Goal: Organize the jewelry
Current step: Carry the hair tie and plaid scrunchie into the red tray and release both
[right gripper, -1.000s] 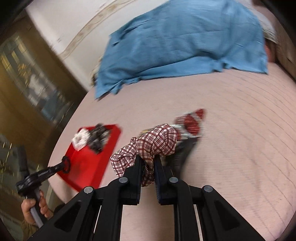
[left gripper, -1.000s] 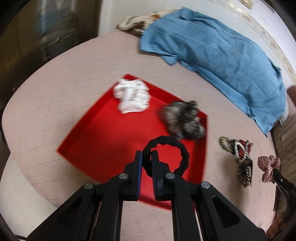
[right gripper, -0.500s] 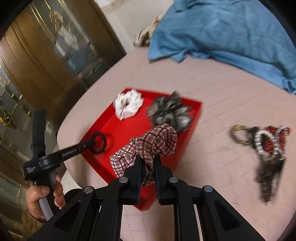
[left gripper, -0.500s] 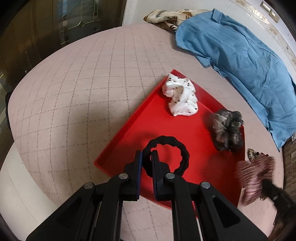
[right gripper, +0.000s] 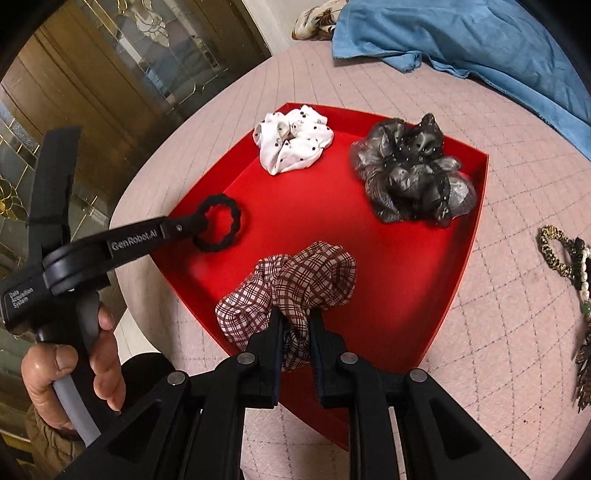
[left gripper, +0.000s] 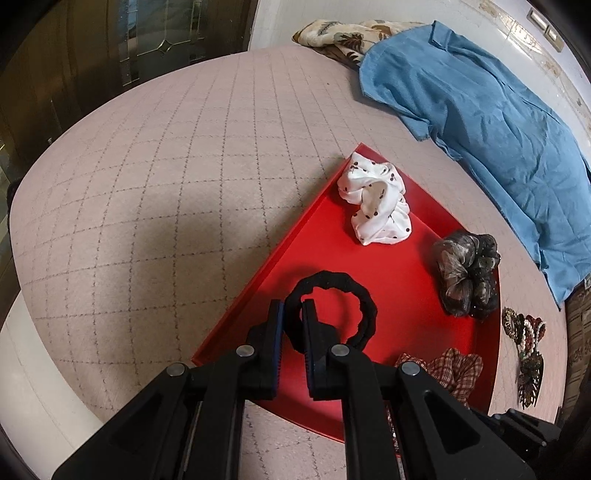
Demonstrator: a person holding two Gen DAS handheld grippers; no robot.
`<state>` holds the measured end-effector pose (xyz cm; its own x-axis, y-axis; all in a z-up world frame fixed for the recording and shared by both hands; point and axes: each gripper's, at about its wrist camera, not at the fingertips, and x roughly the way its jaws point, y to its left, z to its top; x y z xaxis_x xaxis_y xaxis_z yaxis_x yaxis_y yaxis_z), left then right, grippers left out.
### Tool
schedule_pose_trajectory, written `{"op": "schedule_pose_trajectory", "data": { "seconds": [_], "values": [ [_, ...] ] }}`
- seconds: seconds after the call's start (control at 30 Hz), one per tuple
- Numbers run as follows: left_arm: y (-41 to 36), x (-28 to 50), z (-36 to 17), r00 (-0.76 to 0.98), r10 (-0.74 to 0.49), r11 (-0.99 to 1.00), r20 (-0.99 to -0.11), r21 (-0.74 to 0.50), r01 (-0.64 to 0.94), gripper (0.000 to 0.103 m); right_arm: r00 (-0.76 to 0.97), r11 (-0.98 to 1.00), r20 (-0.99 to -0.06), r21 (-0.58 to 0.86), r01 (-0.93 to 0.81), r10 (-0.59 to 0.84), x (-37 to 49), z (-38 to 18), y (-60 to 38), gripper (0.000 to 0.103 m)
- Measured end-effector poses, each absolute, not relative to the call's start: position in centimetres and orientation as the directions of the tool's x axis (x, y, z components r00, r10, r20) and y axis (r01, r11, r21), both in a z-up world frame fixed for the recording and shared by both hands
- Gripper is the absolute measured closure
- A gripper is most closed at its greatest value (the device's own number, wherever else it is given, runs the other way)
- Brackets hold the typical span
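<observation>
Two scrunchies held over the red tray (right gripper: 461,258)

The left gripper (left gripper: 291,314) pinches the black hair tie (left gripper: 334,306) — its loop juts beyond the fingertips. The right gripper (right gripper: 295,325) clamps the plaid scrunchie (right gripper: 291,284), which bunches above the fingers — both over the tray's near end.

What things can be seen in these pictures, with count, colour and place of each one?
tray: 1, red, on the pink checked table cover
spotted scrunchie: 1, white with dark dots, far part of the tray
gauzy scrunchie: 1, grey-black, tray's far right part
hair ring: 1, black, over the tray, held by the left tool
plaid scrunchie: 1, red and white, over the tray's near edge, in the right tool
jewelry pile: 1 heap, mixed colours, on the cover right of the tray
shirt: 1, blue, far right
patterned cloth: 1, cream-brown, beside the shirt
left tool: black, shut on the ring
right tool: black, gripping the scrunchie
hand: 1, holding the left tool
</observation>
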<state>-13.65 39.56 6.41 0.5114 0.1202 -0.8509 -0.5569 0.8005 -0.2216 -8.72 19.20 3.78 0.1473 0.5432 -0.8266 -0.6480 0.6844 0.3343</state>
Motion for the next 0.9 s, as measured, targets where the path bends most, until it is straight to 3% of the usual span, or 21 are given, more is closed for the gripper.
{"op": "schedule_pose_trajectory", "data": {
  "seconds": [0.1,0.17,0.2,0.27,0.33,0.9],
  "values": [
    [39.6,-14.0,6.8,0.523,0.113,0.797,-0.845,-0.237,-0.555,0.093,0.142,0.686,-0.827,0.341,-0.643,0.544,-8.6,4.0,19.1,0.083],
    [39.5,-14.3,7.3,0.532,0.114,0.797,-0.839,-0.242,-0.554,0.09,0.145,0.687,-0.822,0.347,-0.639,0.551,-8.5,4.3,18.9,0.066],
    [39.3,-14.5,7.6,0.538,0.116,0.796,-0.835,-0.245,-0.553,0.087,0.15,0.685,-0.817,0.35,-0.639,0.557,-8.6,4.6,18.7,0.063],
    [39.1,-15.0,8.5,0.554,0.127,0.794,-0.823,-0.251,-0.554,0.07,0.163,0.682,-0.807,0.349,-0.642,0.567,-9.0,5.3,18.3,0.055],
    [38.9,-15.5,9.4,0.567,0.146,0.792,-0.81,-0.248,-0.558,0.062,0.175,0.678,-0.8,0.345,-0.649,0.574,-9.4,6.0,18.0,0.052],
    [31.8,-16.9,15.6,0.615,0.215,0.869,-0.759,-0.138,-0.475,0.059,0.32,0.731,-0.736,0.336,-0.593,0.597,-11.3,9.8,6.2,0.042]
  ]
}}
